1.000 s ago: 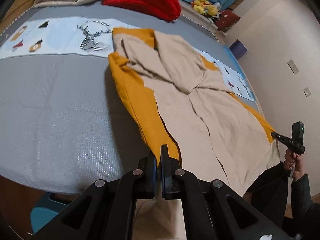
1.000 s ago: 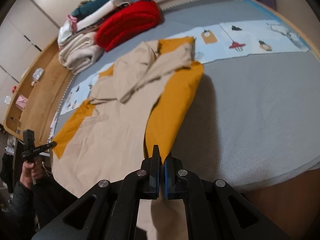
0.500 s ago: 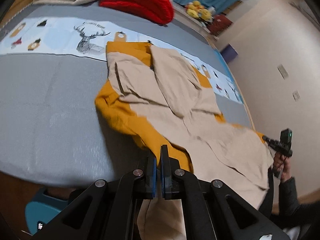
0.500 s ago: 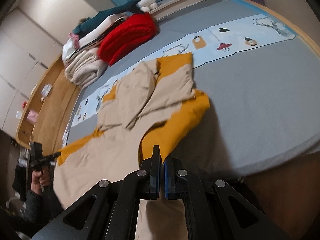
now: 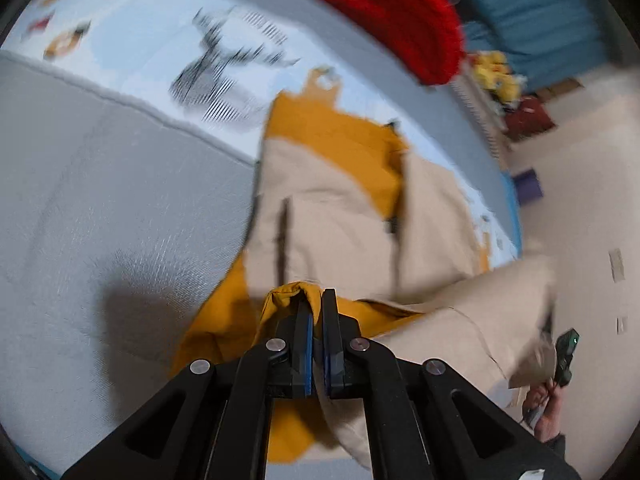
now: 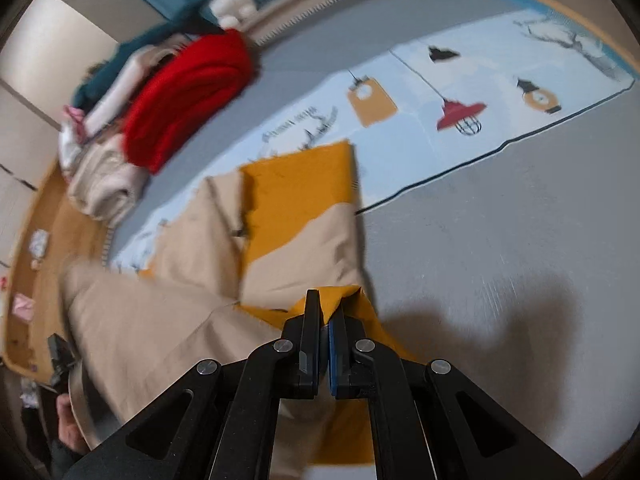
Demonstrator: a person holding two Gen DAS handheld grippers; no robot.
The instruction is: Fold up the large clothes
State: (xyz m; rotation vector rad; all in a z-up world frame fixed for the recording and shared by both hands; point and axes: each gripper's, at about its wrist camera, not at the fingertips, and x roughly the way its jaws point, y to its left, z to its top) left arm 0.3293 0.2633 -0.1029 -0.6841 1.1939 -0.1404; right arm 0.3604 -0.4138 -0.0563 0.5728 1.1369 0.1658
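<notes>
Bedding in grey [image 5: 100, 208] fills most of both views, a bed surface crossed by a pale blue printed runner [image 6: 460, 92] with lamps, a tag and a deer drawn on it. On the bed lies the garment [image 5: 344, 224], a large beige piece with mustard-yellow lining, its far end resting partly on the runner and its near end lifted off the bed toward the cameras; folded flaps lie over its middle, and the yellow shows along the edges and at the top. Beyond it, at the head of the bed, sits a stack of folded clothes: a red knit [image 6: 188, 96] on top of cream [image 6: 104, 184] and teal pieces. The left gripper [image 5: 316, 308] is clenched on a bunched yellow corner of the garment, the cloth pinched between its blue-lined pads. The right gripper [image 6: 325, 312] likewise grasps the other near corner, yellow fabric caught between its closed fingers. From the left wrist view the right hand [image 5: 544, 408] shows at the lower right edge, beige cloth hanging beside it. Both frames are blurred, so finer detail of the folds cannot be told.
</notes>
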